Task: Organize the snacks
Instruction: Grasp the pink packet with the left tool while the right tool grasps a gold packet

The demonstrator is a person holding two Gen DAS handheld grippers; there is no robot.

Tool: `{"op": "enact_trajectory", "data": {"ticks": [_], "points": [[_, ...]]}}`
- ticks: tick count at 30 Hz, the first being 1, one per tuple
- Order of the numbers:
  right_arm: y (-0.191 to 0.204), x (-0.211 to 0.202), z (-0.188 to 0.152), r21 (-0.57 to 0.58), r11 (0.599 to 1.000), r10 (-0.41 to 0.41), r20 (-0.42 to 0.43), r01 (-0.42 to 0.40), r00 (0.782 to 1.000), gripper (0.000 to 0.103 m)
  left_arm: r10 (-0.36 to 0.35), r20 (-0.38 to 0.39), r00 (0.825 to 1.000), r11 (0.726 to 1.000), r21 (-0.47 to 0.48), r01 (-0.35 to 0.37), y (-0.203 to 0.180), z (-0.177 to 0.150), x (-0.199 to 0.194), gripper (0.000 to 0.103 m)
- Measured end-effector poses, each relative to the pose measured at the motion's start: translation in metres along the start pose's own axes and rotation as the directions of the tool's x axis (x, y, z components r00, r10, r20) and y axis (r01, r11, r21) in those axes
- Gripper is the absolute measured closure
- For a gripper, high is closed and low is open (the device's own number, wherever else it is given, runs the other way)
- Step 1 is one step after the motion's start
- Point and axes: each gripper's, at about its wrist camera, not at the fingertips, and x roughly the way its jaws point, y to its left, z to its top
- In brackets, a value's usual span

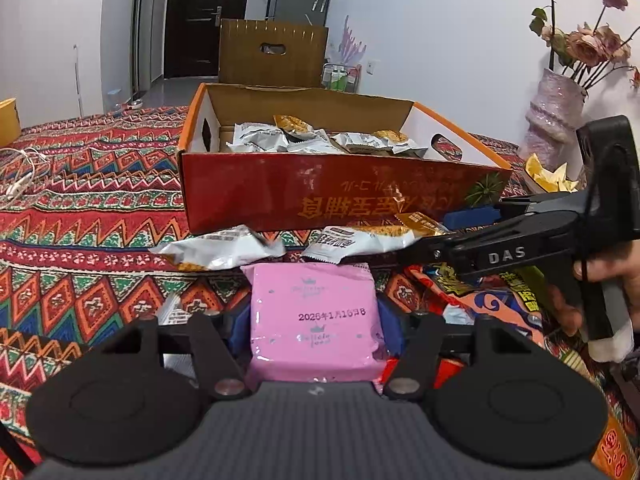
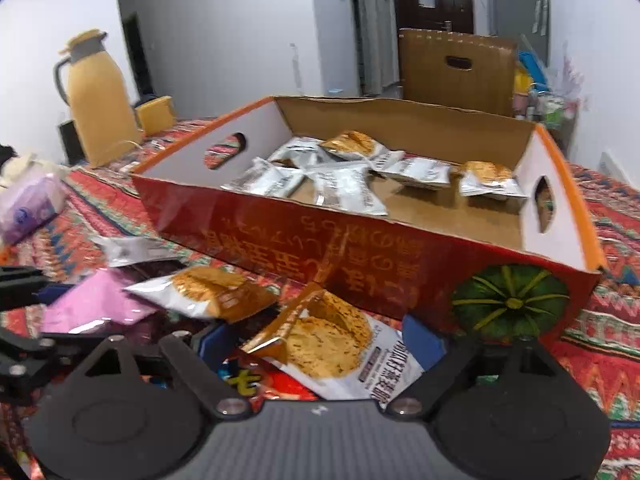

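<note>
A red cardboard box (image 1: 340,196) with an orange rim stands open on the patterned cloth, with several silver and gold snack packets (image 1: 320,140) inside; it also shows in the right wrist view (image 2: 360,256). My left gripper (image 1: 314,320) is shut on a pink packet (image 1: 316,320) just in front of the box. My right gripper (image 2: 324,344) is shut on a silver and gold cracker packet (image 2: 332,344) near the box's front wall; it shows from the side in the left wrist view (image 1: 472,216). Loose silver packets (image 1: 216,248) lie before the box.
A vase of dried roses (image 1: 556,112) stands at the right. A yellow thermos jug (image 2: 96,96) and a purple tissue pack (image 2: 28,204) sit at the left. A brown box flap (image 1: 272,52) rises behind. White cables (image 1: 20,176) lie at the far left.
</note>
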Motion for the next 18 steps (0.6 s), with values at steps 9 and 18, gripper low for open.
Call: {"op": "enact_trajectory", "data": {"ticks": [9, 18], "points": [[0.024, -0.036, -0.021, -0.057, 0.989, -0.134, 0.065, 0.138, 0.989, 0.076, 0.021, 0.091, 0.996, 1.000, -0.009, -0.020, -0.002, -0.004, -0.049, 0.040], [0.049, -0.106, -0.036, -0.046, 0.978, -0.192, 0.205, 0.206, 0.960, 0.088, 0.033, 0.138, 0.990, 0.998, -0.059, -0.025, -0.013, -0.024, -0.114, 0.040]]}}
